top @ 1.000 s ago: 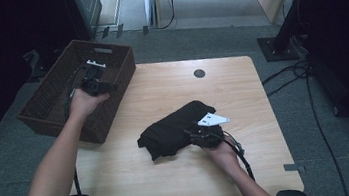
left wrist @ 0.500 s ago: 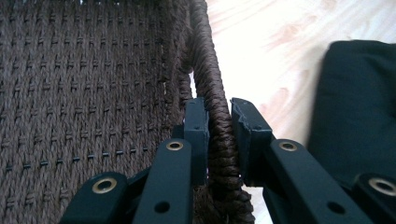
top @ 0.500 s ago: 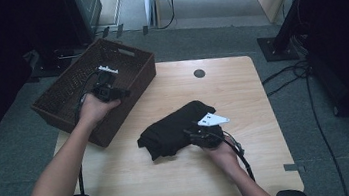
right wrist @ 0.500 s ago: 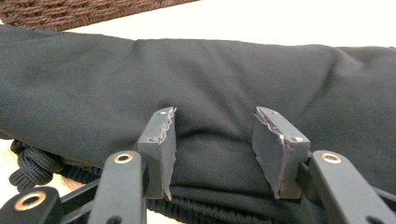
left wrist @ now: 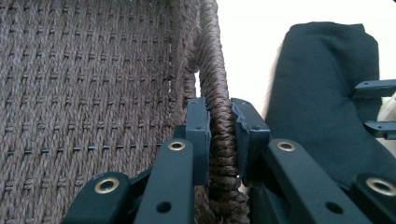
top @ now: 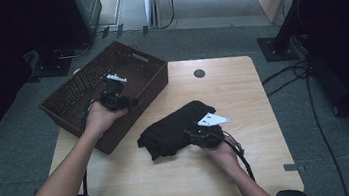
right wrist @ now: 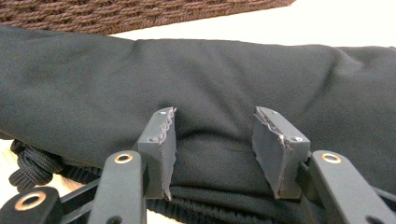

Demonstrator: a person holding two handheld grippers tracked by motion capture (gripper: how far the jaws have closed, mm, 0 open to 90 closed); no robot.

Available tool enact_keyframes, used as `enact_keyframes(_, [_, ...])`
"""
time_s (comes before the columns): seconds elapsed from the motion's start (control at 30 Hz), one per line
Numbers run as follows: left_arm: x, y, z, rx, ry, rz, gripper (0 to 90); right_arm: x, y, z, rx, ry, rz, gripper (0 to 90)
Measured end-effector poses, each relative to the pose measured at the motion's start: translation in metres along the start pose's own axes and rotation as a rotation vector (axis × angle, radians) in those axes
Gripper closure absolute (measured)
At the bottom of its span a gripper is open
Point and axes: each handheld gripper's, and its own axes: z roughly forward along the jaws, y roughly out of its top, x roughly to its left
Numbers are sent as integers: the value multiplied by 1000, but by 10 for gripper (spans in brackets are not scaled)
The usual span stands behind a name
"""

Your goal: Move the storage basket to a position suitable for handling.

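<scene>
Basket (top: 87,101), standing beside the folded black garment (top: 173,128), is being gripped at its rim by the left gripper (left wrist: 218,135). The garment is being pinched by the right gripper (right wrist: 212,154). If pulled further, the basket's far end may be tipped off the table (top: 242,94).

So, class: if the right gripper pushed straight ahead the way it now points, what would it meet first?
The right gripper would meet the folded black garment first: its fingers already sit on the cloth, seemingly pinching a fold. Beyond the garment lies the brown woven basket, though depth is unclear.
</scene>
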Motion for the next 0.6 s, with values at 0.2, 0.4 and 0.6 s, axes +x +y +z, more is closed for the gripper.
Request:
enact_keyframes(0.2, [1,0,-2,-22,-21,-6,732,1,1,-1,0,-8,-1,499])
enact_keyframes(0.4, [-10,4,-15,-92,-8,28,637,8,5,-13,8,-16,33,471])
enact_keyframes(0.6, [-28,8,-19,-106,-30,64,622,11,1,-23,12,-25,39,474])
